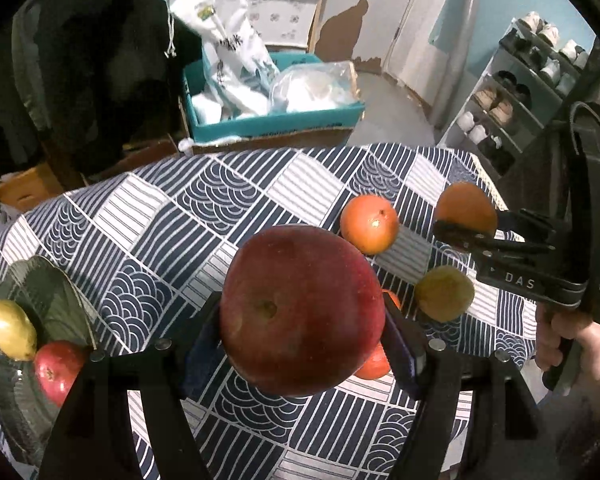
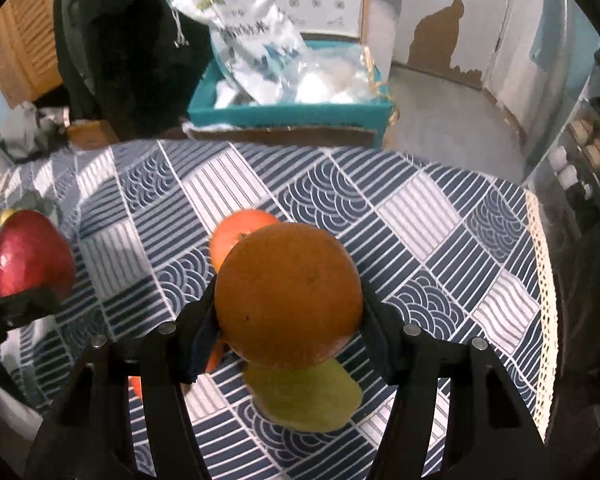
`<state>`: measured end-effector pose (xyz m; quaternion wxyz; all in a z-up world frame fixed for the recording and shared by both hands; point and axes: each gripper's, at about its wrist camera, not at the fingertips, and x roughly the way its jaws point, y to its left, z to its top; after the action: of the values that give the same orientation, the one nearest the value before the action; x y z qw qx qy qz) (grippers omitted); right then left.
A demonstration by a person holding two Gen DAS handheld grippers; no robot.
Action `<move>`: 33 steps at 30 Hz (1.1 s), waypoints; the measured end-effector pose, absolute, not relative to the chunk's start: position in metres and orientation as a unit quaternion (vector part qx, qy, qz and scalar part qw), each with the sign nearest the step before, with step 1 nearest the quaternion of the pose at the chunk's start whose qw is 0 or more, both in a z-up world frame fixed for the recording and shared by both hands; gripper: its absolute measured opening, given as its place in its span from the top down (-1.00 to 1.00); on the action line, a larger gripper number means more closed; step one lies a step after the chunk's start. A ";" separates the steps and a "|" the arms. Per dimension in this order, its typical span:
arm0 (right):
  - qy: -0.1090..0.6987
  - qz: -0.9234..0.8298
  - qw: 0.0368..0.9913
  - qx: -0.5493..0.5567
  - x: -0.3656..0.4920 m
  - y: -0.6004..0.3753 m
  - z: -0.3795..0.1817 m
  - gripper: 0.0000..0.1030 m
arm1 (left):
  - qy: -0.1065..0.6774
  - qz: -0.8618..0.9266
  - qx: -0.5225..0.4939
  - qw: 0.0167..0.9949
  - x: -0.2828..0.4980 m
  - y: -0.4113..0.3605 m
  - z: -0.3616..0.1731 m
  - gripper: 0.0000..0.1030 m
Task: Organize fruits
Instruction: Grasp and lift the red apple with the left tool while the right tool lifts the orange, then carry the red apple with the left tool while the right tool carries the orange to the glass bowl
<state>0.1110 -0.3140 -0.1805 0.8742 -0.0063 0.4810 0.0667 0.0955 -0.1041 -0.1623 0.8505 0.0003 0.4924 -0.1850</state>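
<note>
My left gripper (image 1: pixel 302 316) is shut on a large red apple (image 1: pixel 300 308) and holds it above the patterned tablecloth (image 1: pixel 172 220). My right gripper (image 2: pixel 288 304) is shut on an orange (image 2: pixel 288 296), also held above the cloth; it shows at the right of the left wrist view (image 1: pixel 466 210). On the cloth lie a second orange (image 1: pixel 370 224), a green-yellow pear (image 1: pixel 444 294) and an orange fruit (image 1: pixel 376 362) partly hidden behind the apple. A dark plate (image 1: pixel 40 284) at the left holds a yellow pear (image 1: pixel 10 330) and a small red apple (image 1: pixel 58 370).
A teal cardboard box (image 1: pixel 272 120) with white bags stands beyond the table's far edge. A shoe rack (image 1: pixel 516 92) is at the far right. The lace-trimmed table edge (image 2: pixel 544 280) runs along the right.
</note>
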 end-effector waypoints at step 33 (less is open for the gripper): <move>0.365 0.125 0.922 -0.008 0.063 -0.280 -0.074 -0.22 | 0.421 -0.170 -0.015 0.891 0.051 -0.068 -0.069 -0.46</move>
<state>0.0627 -0.2805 -0.0740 0.9225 -0.0083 0.3651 0.1252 0.0507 -0.0680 -0.0690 0.8910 -0.0146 0.4208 -0.1699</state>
